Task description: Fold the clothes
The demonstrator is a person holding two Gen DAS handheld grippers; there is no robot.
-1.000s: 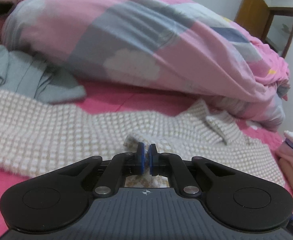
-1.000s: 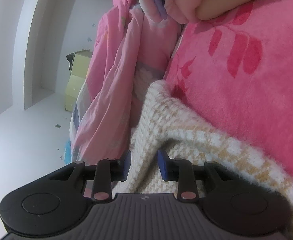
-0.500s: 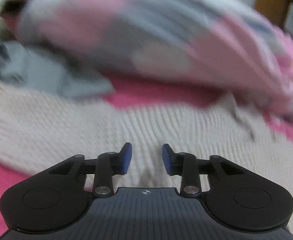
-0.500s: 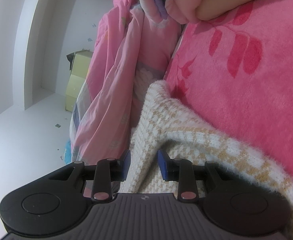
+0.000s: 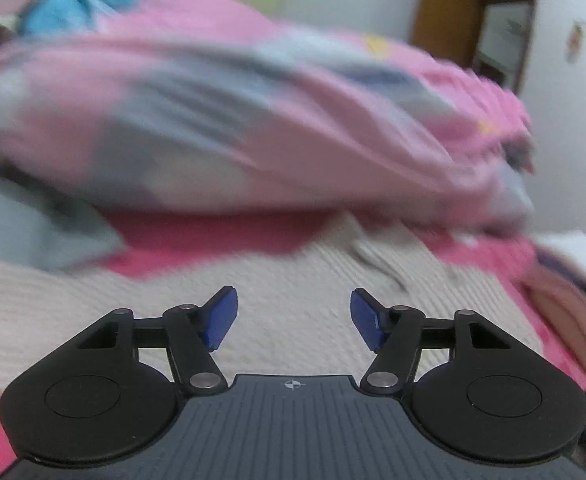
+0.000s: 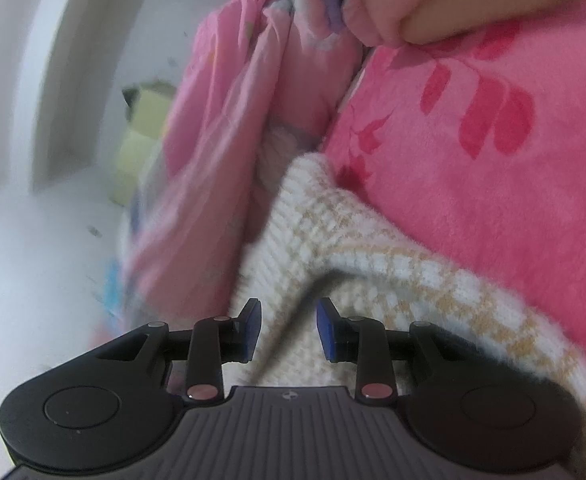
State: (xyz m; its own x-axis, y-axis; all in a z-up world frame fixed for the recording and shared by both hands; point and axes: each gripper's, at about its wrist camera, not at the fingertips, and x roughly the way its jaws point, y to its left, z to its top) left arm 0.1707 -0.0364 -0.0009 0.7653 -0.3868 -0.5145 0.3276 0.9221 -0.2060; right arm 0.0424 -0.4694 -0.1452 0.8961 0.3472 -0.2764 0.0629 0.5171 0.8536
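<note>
Since a second ago, the left gripper (image 5: pixel 293 318) has let go of the knit fold it was pinching, and its two blue pads now stand wide apart with nothing between them. It hovers over the cream sweater (image 5: pixel 93 312), which lies spread flat across the pink bed sheet (image 5: pixel 213 236). The left wrist view is blurred by motion. Beyond the sweater's far edge, a strip of bare pink sheet shows, then a large bunched quilt (image 5: pixel 253 120) in pink and grey closes off the back of the bed. A grey garment (image 5: pixel 33 228) lies at the left, just beside the sweater's far edge. At the right edge sits a stack of folded clothes (image 5: pixel 573 272), close to the sweater's end. A wooden door (image 5: pixel 445 12) stands in the far wall.

From the right wrist view, the right gripper (image 6: pixel 289 330) has its pads a little apart, more than before, with a raised fold of the same sweater (image 6: pixel 373 264) lying loosely between them; whether the pads touch the fabric cannot be told. The sweater's ribbed hem curves up to the left, against the quilt (image 6: pixel 221 160). The pink sheet (image 6: pixel 493 184), printed with red leaves, fills the right side. Open white floor (image 6: pixel 33 260) lies to the left.
</note>
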